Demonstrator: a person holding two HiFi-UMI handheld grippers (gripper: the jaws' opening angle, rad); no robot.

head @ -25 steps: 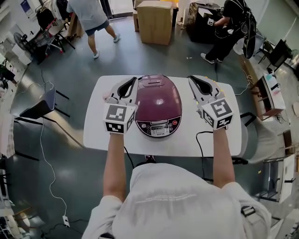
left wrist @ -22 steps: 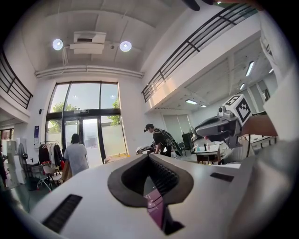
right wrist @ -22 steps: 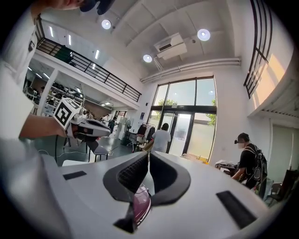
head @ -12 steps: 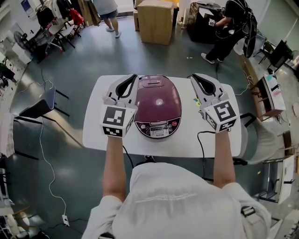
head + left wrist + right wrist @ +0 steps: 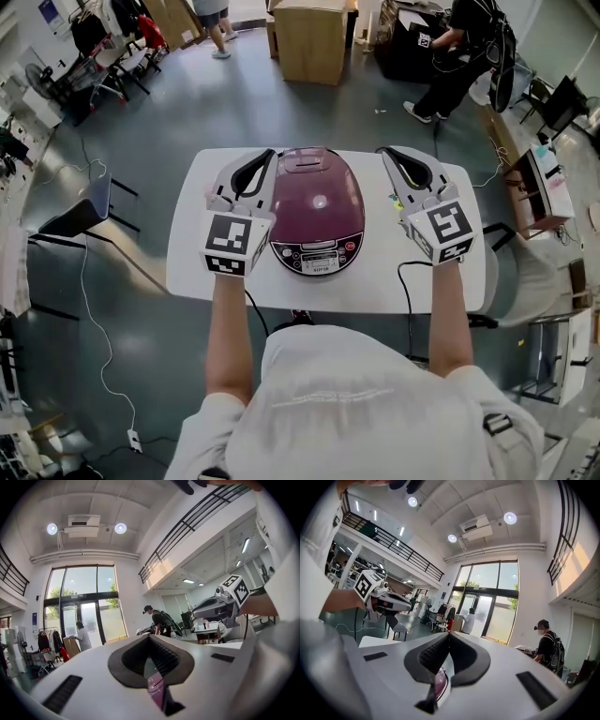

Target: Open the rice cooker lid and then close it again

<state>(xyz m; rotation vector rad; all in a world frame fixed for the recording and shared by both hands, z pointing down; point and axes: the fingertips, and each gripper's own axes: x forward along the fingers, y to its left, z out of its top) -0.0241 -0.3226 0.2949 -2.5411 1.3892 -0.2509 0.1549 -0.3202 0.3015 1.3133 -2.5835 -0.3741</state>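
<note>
Lena: Behind the table (image 5: 192,267), the walking person (image 5: 216,21) has gone farther off toward the doors; this is the biggest change. Nearer to us, the left gripper (image 5: 269,156) has come up a little beside the rice cooker (image 5: 317,211). The right gripper (image 5: 382,153) has hardly shifted.

Piotr: And what does this mean for the task?

Lena: Not much, I think. The cooker stands in the middle of the table, and its lid (image 5: 319,183) is down, the same as before. The two grippers only flank it, one at each side, and I see no contact. Whether the opening is not yet begun or the closing is already done, I cannot decide from this.

Piotr: How do the jaws stand?

Lena: Both pairs are together, with nothing between them. Only the gripper views show it well: the ribbed pads (image 5: 162,660) meet at the tips. Below them one small purple strip of the cooker appears, no more. Each gripper view also catches the other gripper across the cooker.

Piotr: And the head view?

Lena: It alone shows the whole cooker, with the control panel (image 5: 317,255) at its near end.
</note>
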